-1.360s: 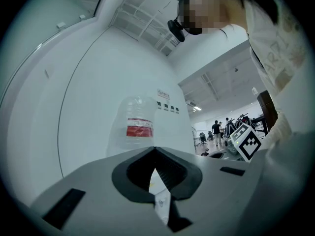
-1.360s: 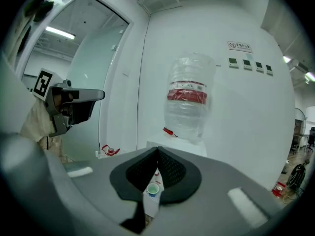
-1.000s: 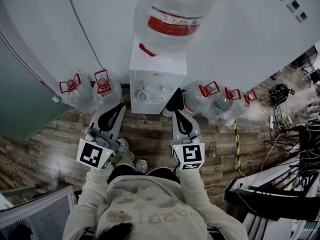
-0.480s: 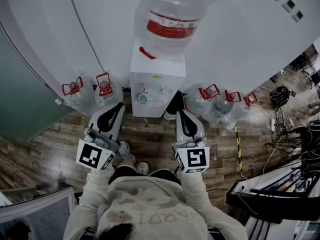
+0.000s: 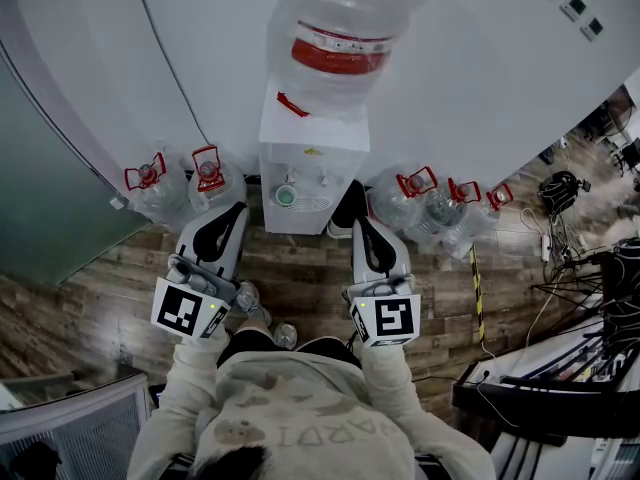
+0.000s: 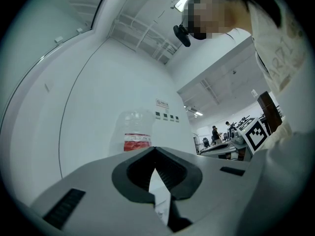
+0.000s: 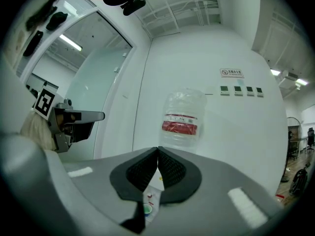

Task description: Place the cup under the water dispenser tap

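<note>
Wood-plank floor [image 5: 300, 278], curved white wall [image 5: 200, 58]. White water dispenser [image 5: 312, 168] stands against the wall, with an inverted bottle [image 5: 340, 38] on top and spare jugs [image 5: 208, 173] on both sides. The cup [image 5: 286, 195] stands upright on the drip tray [image 5: 314, 201] in the dispenser's recess below the taps. Its long axis is vertical, its mouth faces up and the inside is greenish. Left gripper [image 5: 234, 214]: jaws closed tip to tip, nothing between them, held in front of the dispenser to its left, apart from the cup. Right gripper [image 5: 358, 224]: jaws fully together, empty, to the dispenser's right and pointing at it. The right gripper view shows the cup past its jaws, not touched.
</note>
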The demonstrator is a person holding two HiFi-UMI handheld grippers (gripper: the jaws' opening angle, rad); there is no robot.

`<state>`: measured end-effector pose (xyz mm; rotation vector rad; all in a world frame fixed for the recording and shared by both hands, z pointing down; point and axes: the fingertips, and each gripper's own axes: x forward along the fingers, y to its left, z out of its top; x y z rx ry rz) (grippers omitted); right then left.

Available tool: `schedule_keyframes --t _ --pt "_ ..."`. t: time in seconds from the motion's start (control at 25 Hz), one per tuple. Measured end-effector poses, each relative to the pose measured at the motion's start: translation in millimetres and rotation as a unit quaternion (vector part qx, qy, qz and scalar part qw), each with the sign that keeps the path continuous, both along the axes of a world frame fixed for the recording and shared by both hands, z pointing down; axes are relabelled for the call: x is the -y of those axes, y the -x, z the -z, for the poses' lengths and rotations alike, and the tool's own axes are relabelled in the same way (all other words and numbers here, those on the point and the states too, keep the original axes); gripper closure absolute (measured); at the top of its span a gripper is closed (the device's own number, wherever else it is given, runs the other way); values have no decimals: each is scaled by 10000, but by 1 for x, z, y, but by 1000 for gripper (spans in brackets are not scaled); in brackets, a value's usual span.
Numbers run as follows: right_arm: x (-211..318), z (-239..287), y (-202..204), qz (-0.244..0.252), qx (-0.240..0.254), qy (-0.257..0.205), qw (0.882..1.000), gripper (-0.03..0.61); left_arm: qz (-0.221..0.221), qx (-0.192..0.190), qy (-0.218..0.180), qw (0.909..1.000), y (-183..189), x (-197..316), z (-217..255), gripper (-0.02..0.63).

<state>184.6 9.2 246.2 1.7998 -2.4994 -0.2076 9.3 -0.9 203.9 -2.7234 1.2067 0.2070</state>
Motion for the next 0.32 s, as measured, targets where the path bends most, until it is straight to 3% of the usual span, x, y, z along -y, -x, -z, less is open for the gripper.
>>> schedule_keyframes --t 0.32 --pt "-6 4 1 -23 128 -85 9999 569 25 -21 -33 10000 4 -6 3 609"
